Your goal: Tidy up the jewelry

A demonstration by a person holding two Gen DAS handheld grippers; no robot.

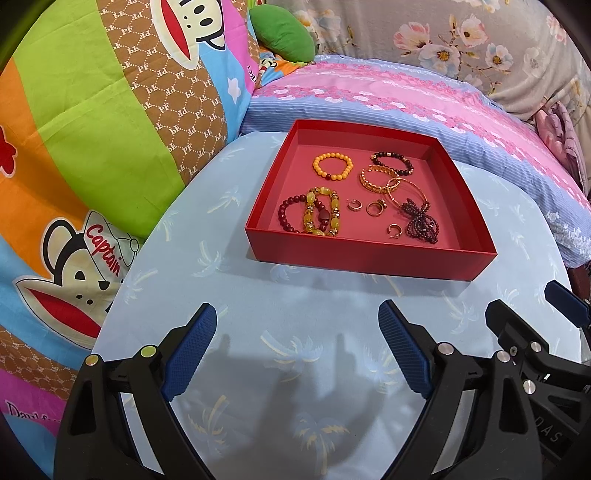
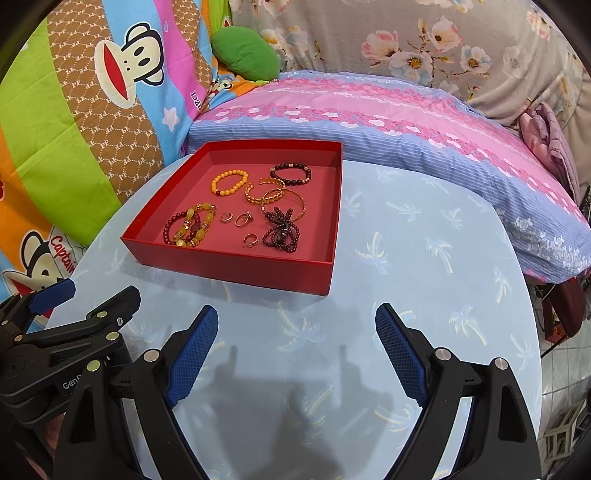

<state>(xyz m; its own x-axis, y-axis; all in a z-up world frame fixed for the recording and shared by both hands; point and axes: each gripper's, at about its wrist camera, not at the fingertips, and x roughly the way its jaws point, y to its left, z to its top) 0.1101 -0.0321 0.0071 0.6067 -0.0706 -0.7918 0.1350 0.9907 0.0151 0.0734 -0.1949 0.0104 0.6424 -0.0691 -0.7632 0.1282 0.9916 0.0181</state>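
Observation:
A red open box stands on a light blue table and holds jewelry: an orange bead bracelet, a dark bead bracelet, gold bangles, a dark red and a yellow bead bracelet, small rings and a dark bead string. My left gripper is open and empty, near of the box. My right gripper is open and empty, near and right of the box. The right gripper also shows in the left wrist view, the left one in the right wrist view.
The blue table top has a palm print. A colourful cartoon quilt lies left, a pink and blue pillow behind the box, a green cushion farther back.

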